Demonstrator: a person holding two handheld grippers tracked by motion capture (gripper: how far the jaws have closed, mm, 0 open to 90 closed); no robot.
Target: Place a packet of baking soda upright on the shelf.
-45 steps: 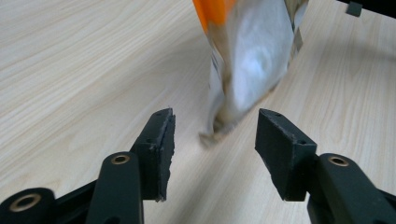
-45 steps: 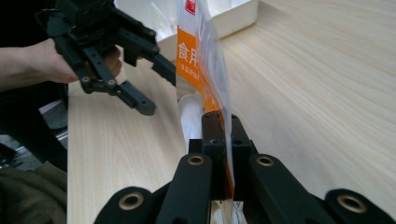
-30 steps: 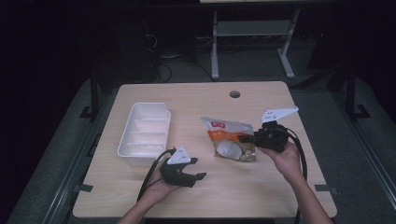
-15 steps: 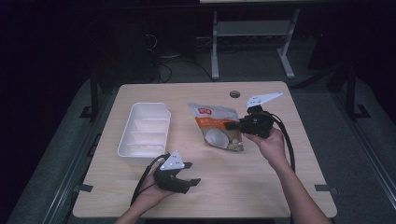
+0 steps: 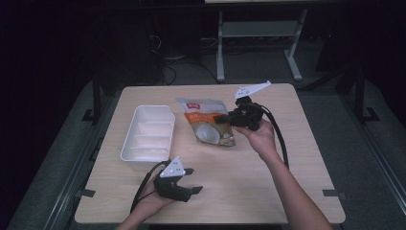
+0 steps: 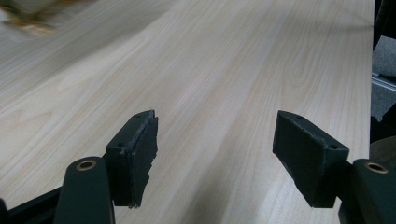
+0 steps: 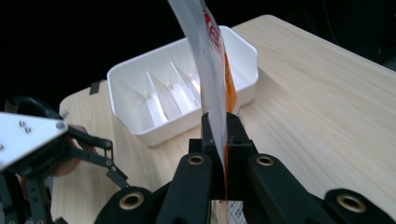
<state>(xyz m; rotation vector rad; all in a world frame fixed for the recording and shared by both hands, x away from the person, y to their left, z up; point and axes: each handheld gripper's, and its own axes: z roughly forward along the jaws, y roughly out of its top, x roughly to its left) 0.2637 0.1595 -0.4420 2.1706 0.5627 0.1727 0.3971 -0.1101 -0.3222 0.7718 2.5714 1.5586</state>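
Snack pouch (image 5: 207, 125) clamped in right gripper (image 7: 219, 135) (label unreadable); left gripper (image 6: 215, 158) jaws opening, empty.

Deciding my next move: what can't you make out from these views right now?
- Pouch print: too small in the high view; edge-on in the right gripper view.
- Pouch's lower edge: hidden behind the right gripper in its view.
- Tray compartments' floors: washed out white, high view.
- Left gripper view's top-left corner: blurred.

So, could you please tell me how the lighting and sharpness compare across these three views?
High view: the lit table stands out against a nearly black room, with the pouch fairly sharp. Left gripper view: jaws and wood grain are crisp, while the top-left corner is smeared with blur. Right gripper view: the pouch edge between the jaws is soft and pale up close, the white tray clearer, the background black.
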